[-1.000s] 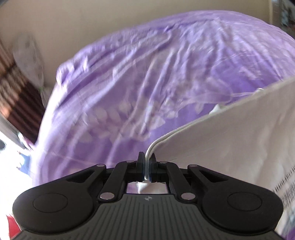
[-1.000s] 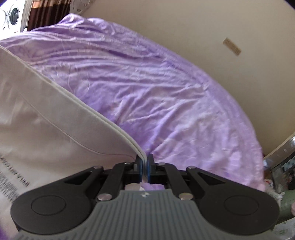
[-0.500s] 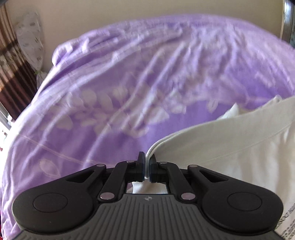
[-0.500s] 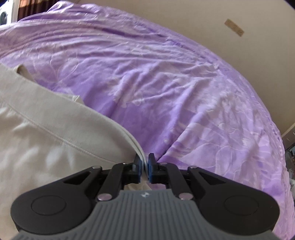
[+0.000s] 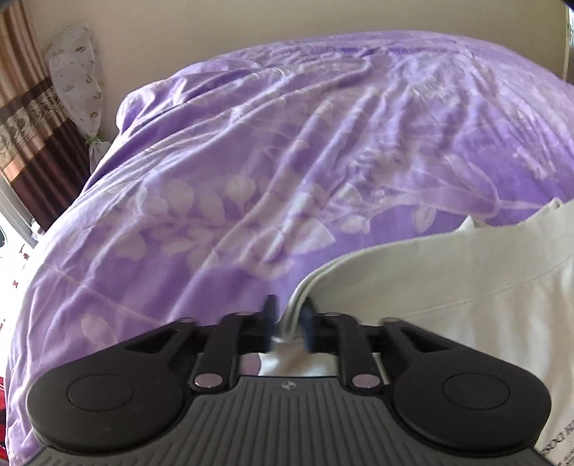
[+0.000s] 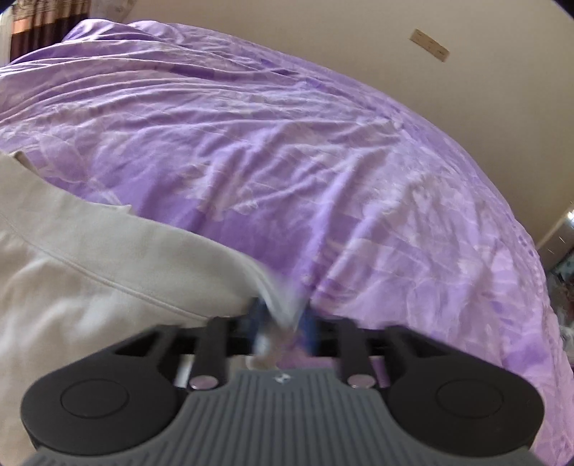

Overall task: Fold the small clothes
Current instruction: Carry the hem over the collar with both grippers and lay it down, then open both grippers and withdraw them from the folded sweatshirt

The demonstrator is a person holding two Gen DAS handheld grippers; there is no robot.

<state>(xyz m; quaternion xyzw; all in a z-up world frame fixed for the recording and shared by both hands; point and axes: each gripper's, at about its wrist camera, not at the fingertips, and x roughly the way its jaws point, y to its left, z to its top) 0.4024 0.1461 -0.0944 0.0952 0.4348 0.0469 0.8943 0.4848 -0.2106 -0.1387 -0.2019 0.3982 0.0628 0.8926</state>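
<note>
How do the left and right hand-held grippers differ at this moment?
The left hand-held gripper has the white garment spreading to its right; the right hand-held gripper has it to its left. The right's fingers look more blurred. Both stand open around the hem, over the purple bedspread.

Right gripper [image 6: 281,321]: fingers parted, blurred, cream garment [image 6: 89,258] hem between them. Garment spreads left of the tongs over purple floral bedspread [image 6: 287,143]. Beige wall [image 6: 394,43] beyond; curtain [image 6: 43,21] far left.

Cream-white garment [image 5: 448,286] lies on the purple bedspread [image 5: 287,161], hem band forward.
</note>
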